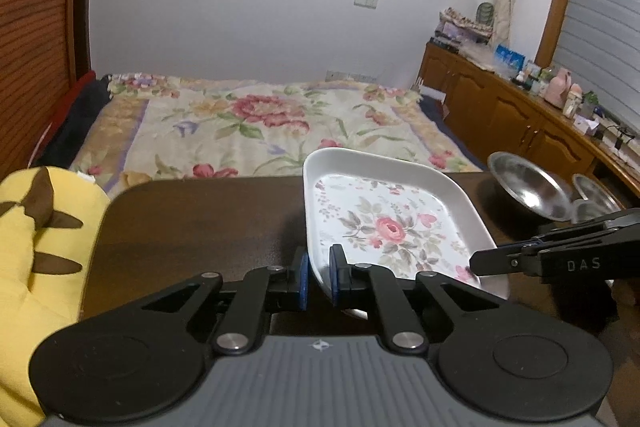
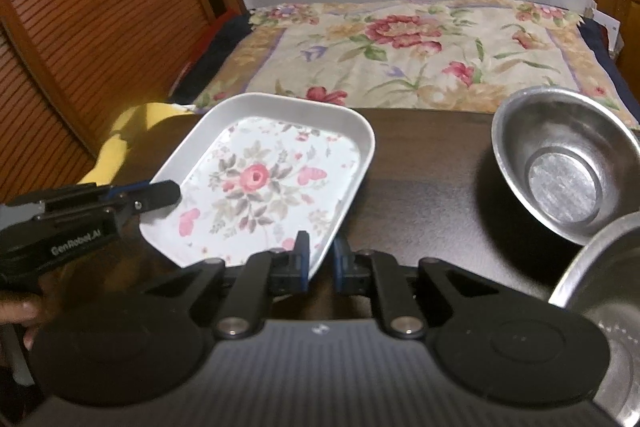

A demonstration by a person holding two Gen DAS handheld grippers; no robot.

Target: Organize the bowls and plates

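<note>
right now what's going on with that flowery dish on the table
A person holds a claw in each hand, and both are clamped on the rim of the floral tray. The left claw grips one edge, the right claw another. The tray sits tilted over the dark table. Two steel bowls wait to the right, untouched.

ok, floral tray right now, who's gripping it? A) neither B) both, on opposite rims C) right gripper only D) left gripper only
B: the left gripper is clamped on one rim of the floral tray and the right gripper on the opposite rim, each pair of pads pinching the white wall.
</note>
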